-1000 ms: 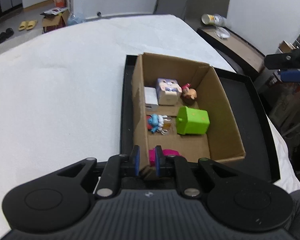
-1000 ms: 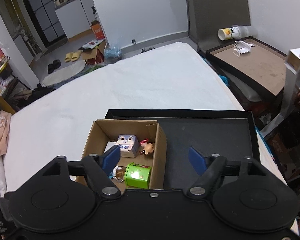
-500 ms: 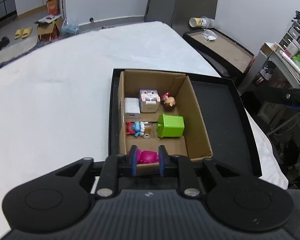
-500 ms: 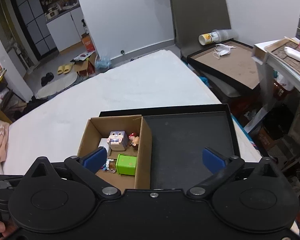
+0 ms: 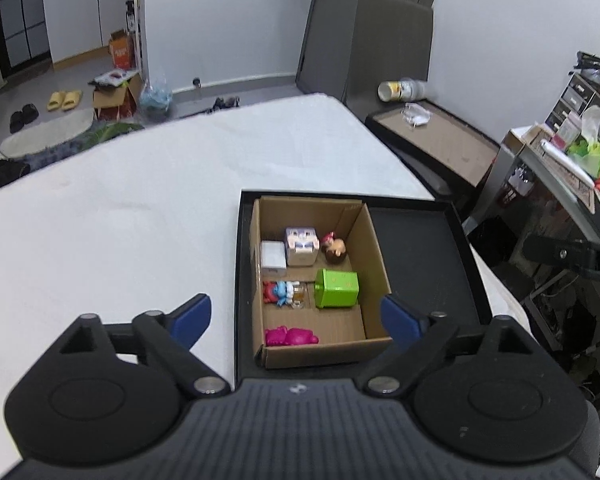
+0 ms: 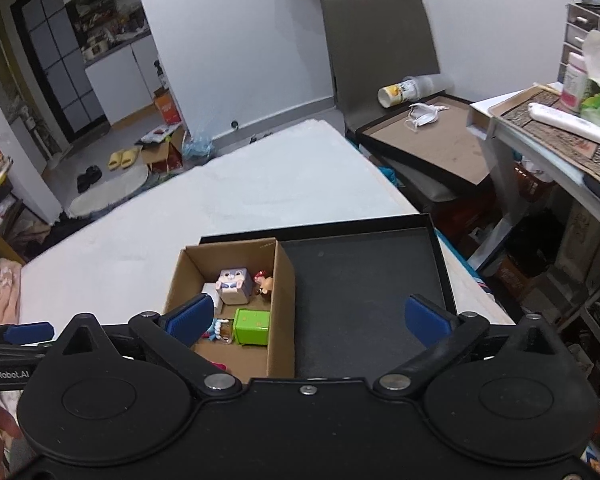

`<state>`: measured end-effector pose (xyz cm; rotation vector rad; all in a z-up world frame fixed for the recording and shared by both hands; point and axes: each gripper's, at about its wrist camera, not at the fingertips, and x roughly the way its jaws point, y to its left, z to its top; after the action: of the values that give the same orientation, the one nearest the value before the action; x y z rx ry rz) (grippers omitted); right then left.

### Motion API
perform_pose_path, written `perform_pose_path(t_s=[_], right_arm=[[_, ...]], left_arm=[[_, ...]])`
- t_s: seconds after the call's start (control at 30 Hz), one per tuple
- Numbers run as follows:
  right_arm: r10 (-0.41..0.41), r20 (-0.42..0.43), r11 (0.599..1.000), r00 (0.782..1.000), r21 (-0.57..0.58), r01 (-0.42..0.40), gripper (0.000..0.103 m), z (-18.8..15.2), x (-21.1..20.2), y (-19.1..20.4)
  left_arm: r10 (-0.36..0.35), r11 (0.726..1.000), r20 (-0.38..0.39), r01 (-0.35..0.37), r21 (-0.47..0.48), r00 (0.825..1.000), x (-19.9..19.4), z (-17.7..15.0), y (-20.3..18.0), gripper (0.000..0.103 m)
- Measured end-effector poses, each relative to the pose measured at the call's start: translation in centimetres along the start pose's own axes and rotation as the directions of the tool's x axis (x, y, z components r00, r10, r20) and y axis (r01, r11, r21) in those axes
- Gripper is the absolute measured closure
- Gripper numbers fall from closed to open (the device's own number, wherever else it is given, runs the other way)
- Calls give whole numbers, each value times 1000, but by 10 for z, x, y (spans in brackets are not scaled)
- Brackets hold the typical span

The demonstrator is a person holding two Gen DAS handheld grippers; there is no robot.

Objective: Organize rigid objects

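A cardboard box [image 5: 374,256] [image 6: 284,296] sits in the left part of a black tray [image 5: 428,264] [image 6: 364,288] on the white table. In it lie a pink toy [image 5: 291,336], a green box [image 5: 337,288] [image 6: 253,326], a blue and red figure [image 5: 281,293], a white block [image 5: 273,257], a bunny cube [image 5: 300,245] [image 6: 233,285] and a small brown-haired figure [image 5: 334,246] [image 6: 265,282]. My left gripper [image 5: 296,320] is open and empty, held high above the box's near end. My right gripper [image 6: 308,318] is open and empty above the tray.
The white table [image 5: 140,208] spreads left and far. A brown-topped side table [image 6: 428,144] with a lying cup [image 6: 396,90] and a mask stands at the back right. A cluttered shelf [image 6: 560,128] is on the right. Shoes and boxes lie on the far floor.
My left gripper opened, let go of the pink toy in the box's near end, and rose back. My right gripper also rose and drew back, still open.
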<state>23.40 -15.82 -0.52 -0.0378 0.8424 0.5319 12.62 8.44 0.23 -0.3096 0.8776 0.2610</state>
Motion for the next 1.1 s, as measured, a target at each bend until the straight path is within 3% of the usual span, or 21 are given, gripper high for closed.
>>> perform_pose_path(t_s=[0.2,0.57,0.63,0.8,1.1], right_arm=[[46,60,998,997,34,-48,0,-5,-31,-2],[-38,118,998,992,50,33,0,-19,-72,-1],[-47,144,998,988,42,41,0,-26,-81,0],[-52,199,998,979,35,46,0,-39,-94,2],[-17,219,1000,976,20,13,0,-58,-120,4]], left_arm=[[-6,999,82,2,45,997,-34,-1,-6,6],[-53,998,178,48,31,983,-83,-17,-6,1],[-81,997,184,76,34,980,-88,-22,-5,1],[-75,996,192,63,70,978,-100,-31,-12,1],[-70,997,217,62,46,974,-117,-51,-7,1]])
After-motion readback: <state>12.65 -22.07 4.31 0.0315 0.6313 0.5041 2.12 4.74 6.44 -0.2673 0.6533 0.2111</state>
